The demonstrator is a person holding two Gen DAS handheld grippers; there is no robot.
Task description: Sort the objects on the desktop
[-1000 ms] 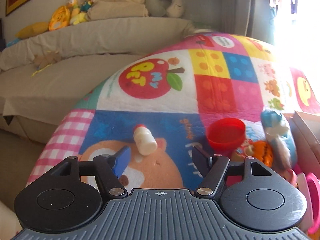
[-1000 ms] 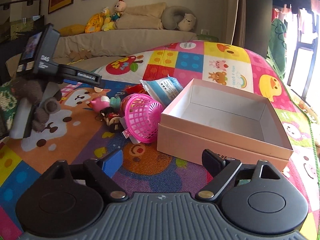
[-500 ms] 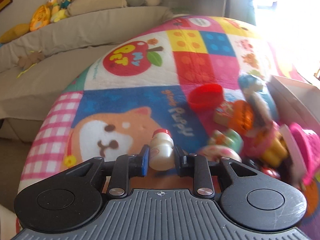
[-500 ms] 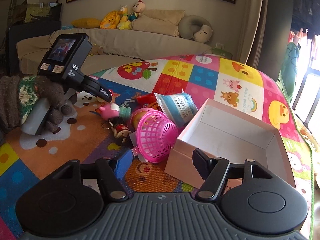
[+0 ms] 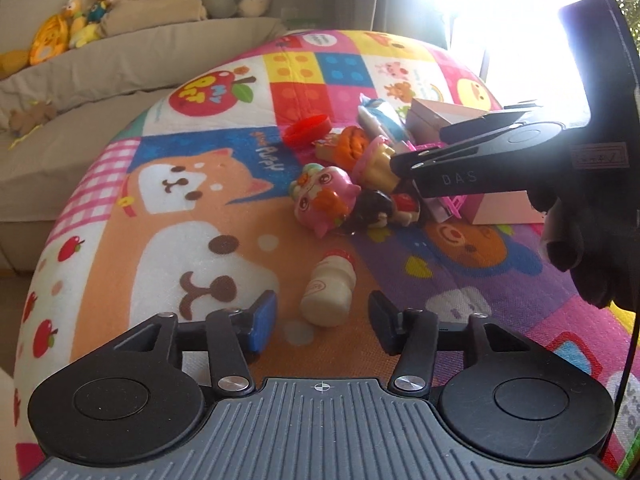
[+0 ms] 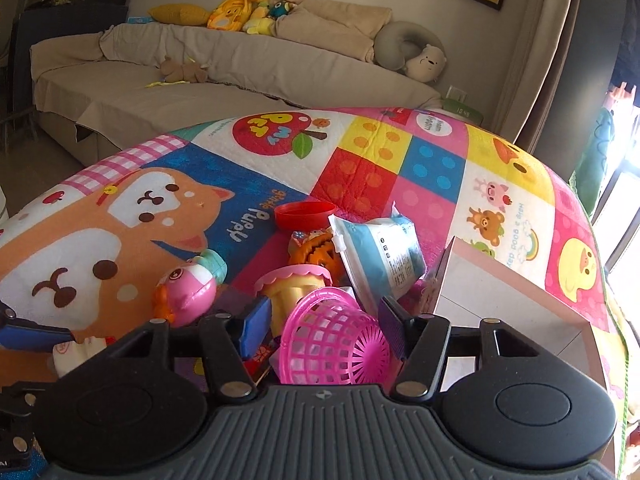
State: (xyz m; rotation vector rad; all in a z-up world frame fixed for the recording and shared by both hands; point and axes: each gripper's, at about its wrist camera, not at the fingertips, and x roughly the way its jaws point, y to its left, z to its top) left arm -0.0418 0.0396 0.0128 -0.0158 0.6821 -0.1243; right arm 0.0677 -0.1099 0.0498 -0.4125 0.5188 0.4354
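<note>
Lying on its side on the play mat (image 5: 224,240), the small white bottle (image 5: 329,295) with a red cap sits between the fingers of the left gripper (image 5: 320,316); the jaws are opening, and neither pad touches the bottle. Just beyond it, a pink cat-faced toy (image 5: 322,200) and a dark-haired figurine (image 5: 374,210) mark the near edge of a toy cluster.

From the right wrist view, the right gripper (image 6: 318,322) stands part open around a pink plastic basket (image 6: 336,350), which lies tipped on its side between the fingers; whether the pads press on it cannot be told. Directly behind the basket stands a yellow cup-shaped toy with a pink frilled rim (image 6: 294,284), with an orange toy (image 6: 318,254) farther back. A blue-and-white packet (image 6: 382,260) leans beside them, and a red lid (image 6: 304,214) lies on the mat beyond. To the right of the cluster, an open pale pink box (image 6: 520,280) rests on the mat.

In the left wrist view, the right-hand device reaches over the cluster, held by a dark gloved hand (image 5: 576,248). A beige sofa (image 6: 200,76) with plush toys (image 6: 256,4) fills the background.
</note>
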